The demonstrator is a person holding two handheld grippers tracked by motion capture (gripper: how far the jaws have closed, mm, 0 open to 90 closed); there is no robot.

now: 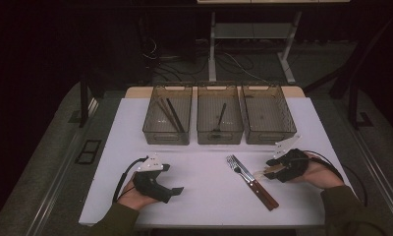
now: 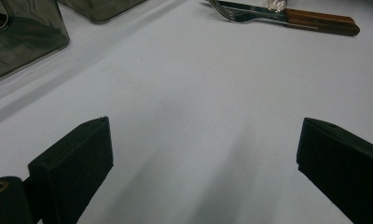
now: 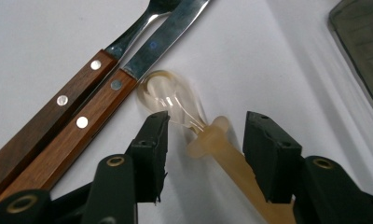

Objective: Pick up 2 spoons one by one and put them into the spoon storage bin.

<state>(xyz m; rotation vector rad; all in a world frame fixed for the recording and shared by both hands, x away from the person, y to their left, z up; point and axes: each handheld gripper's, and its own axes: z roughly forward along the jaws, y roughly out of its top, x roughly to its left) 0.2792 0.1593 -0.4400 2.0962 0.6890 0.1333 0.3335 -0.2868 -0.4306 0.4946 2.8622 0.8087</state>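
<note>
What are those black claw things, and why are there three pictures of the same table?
A person sits at a white table and holds a grabbing tool in each hand. Each tool has two black jaws that pinch.

One picture comes from a camera above the table. There you see the left gripper and the right gripper. The other two come from small cameras riding on the grippers, looking along their jaws.

On the table lie a fork and a knife with wooden handles, side by side. Behind them stand three clear bins with a few utensils inside.

The left gripper is open over bare table. The right gripper's jaws sit on either side of a small see-through spoon but have not pinched it yet.
</note>
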